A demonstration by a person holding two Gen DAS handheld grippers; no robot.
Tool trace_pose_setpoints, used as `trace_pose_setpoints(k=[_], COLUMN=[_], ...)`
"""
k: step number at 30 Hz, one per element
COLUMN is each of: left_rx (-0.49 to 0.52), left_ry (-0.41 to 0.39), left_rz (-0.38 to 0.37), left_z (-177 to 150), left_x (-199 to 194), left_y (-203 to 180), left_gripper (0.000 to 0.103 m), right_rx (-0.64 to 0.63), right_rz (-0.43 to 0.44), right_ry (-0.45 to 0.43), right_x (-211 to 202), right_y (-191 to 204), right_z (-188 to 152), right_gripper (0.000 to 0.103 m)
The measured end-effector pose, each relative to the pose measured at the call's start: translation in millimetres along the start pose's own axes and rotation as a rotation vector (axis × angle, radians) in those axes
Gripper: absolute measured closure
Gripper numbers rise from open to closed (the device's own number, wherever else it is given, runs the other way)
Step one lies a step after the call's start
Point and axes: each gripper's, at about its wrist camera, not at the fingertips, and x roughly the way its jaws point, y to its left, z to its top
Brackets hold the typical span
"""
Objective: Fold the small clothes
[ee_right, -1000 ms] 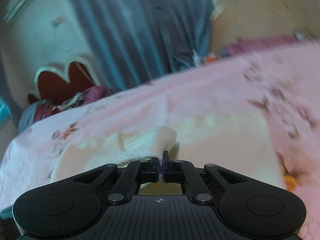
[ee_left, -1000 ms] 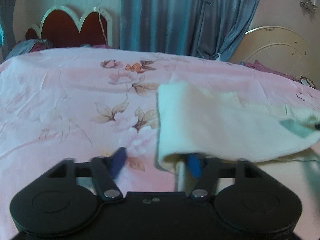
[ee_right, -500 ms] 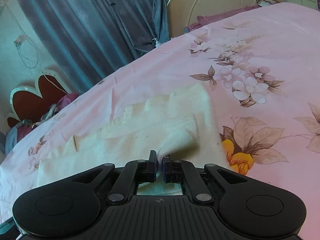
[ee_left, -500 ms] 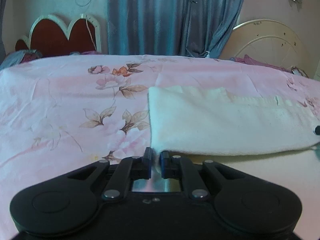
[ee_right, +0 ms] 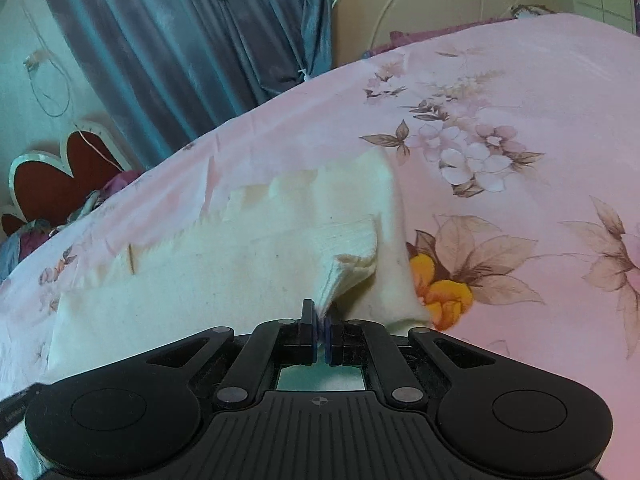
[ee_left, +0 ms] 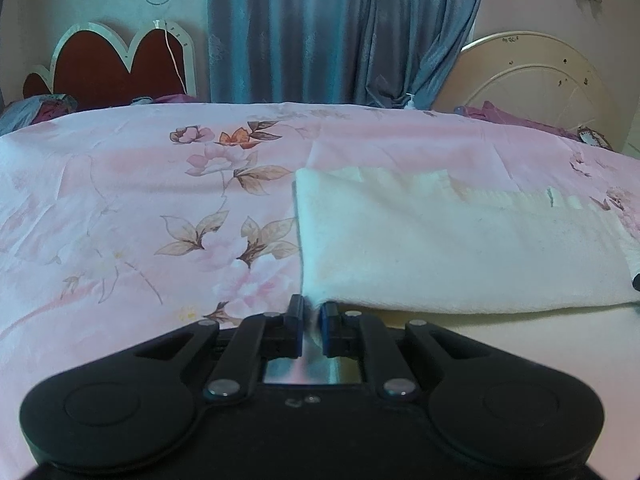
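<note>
A cream-white small garment point(ee_left: 460, 248) lies folded over on a pink floral bedsheet point(ee_left: 120, 220). In the left wrist view its near left corner runs down between the blue pads of my left gripper point(ee_left: 311, 314), which is shut on that corner. The right wrist view shows the same garment point(ee_right: 224, 280) spread to the left, with a bunched, lifted corner pinched in my right gripper point(ee_right: 320, 320), also shut. The other gripper's dark tip point(ee_left: 636, 280) peeks in at the right edge of the left wrist view.
The bedsheet point(ee_right: 520, 120) stretches wide on all sides of the garment. Behind the bed hang blue curtains point(ee_left: 340, 32). A red scalloped headboard point(ee_left: 116, 64) stands at the far left and a cream round headboard point(ee_left: 532, 76) at the far right.
My left gripper's jaws went from wide apart to shut on the garment's near corner. The right gripper swung across with its pinched corner and the garment settled flat.
</note>
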Motion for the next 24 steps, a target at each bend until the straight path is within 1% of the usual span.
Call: trace_pose_setpoints(k=[2,4,7,9,10,13,15,16,17,18,19,20,21,22,23,24], left_rx=[0.002,-0.008,-0.007,-0.018,-0.027,-0.031,-0.026,-0.020,-0.014,-0.004,0.001,-0.002,-0.009,-0.010,-0.005,0.004], left_ry=[0.010,0.017,0.017,0.010,-0.005,-0.054,-0.053,-0.050,-0.050,-0.048,-0.041,-0.036,-0.027,-0.021,-0.018,-0.012], left_rz=[-0.005,-0.014,-0.022,-0.024,-0.025,-0.032,-0.052,-0.056,-0.060,-0.068,-0.073,-0.077,-0.089,-0.089,-0.087,-0.087], left_z=[0.6,1.7,1.7,2.5,3.9,13.1,22.3,27.1,30.9,34.9,39.1,41.2,44.1,45.8,47.0,48.7], left_x=[-1.6,-6.3,-17.7,-26.0,-31.8,-42.1,-36.3,-30.7,-25.4,-18.9,-11.1,-5.9,1.7,7.5,12.7,19.5], left_y=[1.4,4.8,11.3,16.8,19.2,17.7,11.7,7.3,3.6,-1.0,-6.0,-8.3,-11.5,-13.6,-16.2,-19.9], left_gripper=[0.091,0.082,0.076,0.076,0.078,0.078,0.078,0.078,0.078,0.078,0.078,0.078,0.078,0.078,0.078,0.078], right_rx=[-0.017,-0.029,-0.031,-0.062,-0.081,-0.106,-0.115,-0.119,-0.130,-0.143,-0.164,-0.182,-0.189,-0.192,-0.197,-0.205], right_rz=[0.002,0.002,-0.009,-0.032,-0.042,-0.055,-0.048,-0.047,-0.046,-0.050,-0.055,-0.056,-0.052,-0.033,-0.017,-0.016], right_ry=[0.001,-0.005,-0.038,-0.073,-0.088,-0.133,-0.120,-0.107,-0.100,-0.108,-0.137,-0.166,-0.172,-0.162,-0.141,-0.121], right_x=[-3.7,-10.2,-22.8,-29.6,-31.9,-37.6,-32.0,-26.8,-22.7,-22.5,-24.9,-27.8,-28.0,-25.6,-20.0,-13.2], right_y=[1.3,0.6,-3.3,-1.9,-0.5,2.4,5.2,7.7,11.3,13.8,17.7,20.6,22.5,24.7,27.7,31.2], right_z=[2.6,5.5,8.9,12.5,14.4,20.5,23.1,23.9,24.7,25.4,25.2,25.4,26.3,27.6,28.8,29.6], right_gripper=[0.101,0.101,0.100,0.100,0.100,0.100,0.098,0.088,0.060,0.044,0.035,0.035,0.036,0.043,0.060,0.066])
